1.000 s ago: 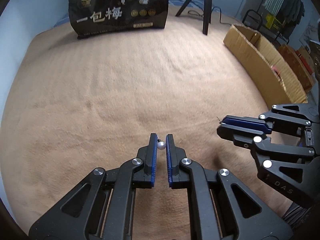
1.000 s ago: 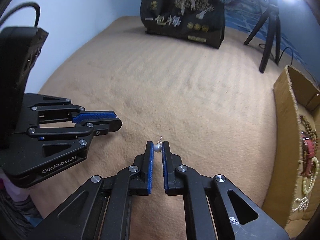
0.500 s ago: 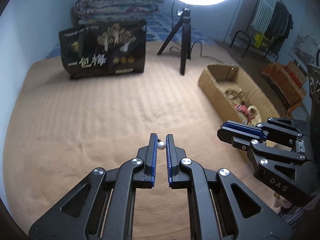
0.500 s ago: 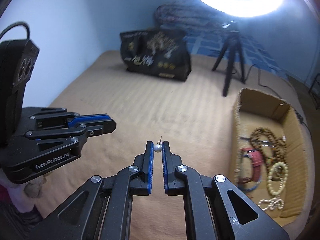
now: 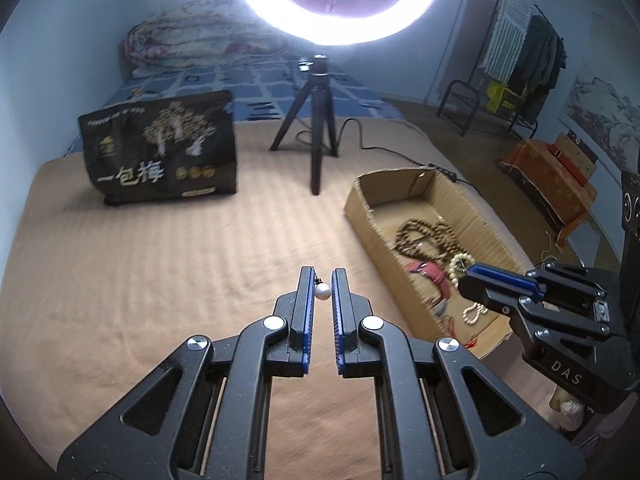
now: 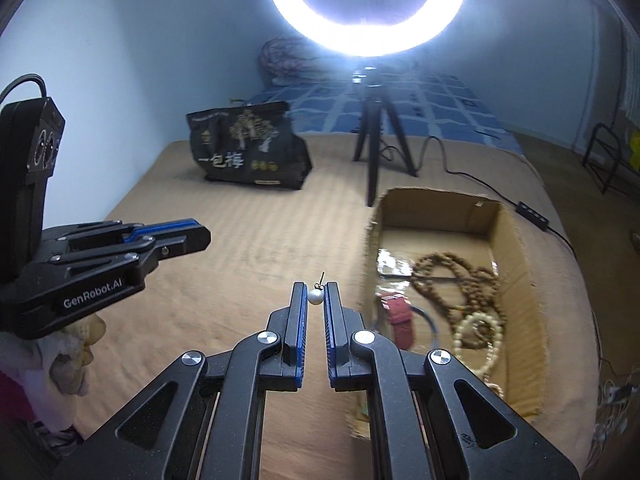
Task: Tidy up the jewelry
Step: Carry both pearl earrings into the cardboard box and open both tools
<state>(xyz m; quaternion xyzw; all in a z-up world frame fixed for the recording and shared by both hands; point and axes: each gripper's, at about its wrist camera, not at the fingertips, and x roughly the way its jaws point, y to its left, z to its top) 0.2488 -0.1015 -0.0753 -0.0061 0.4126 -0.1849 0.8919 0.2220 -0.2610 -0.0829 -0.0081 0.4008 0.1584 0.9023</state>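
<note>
Left wrist view: your left gripper (image 5: 323, 280) pinching pearl earring (image 5: 323, 291), right gripper (image 6: 316, 285) pinching another; cardboard box (image 5: 370, 236) already holds beads, both earrings left to drop.

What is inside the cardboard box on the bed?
Inside the cardboard box lie brown bead strands, a cream bead bracelet and a red watch strap. The near part of the floor is hidden behind the right gripper.

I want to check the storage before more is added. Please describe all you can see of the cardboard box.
The cardboard box is brown, open-topped, long and shallow, with rough cut rims. It lies flat on the tan blanket, near the tripod. Inside lie dark brown bead strands, cream bead strands and a red strap.
</note>
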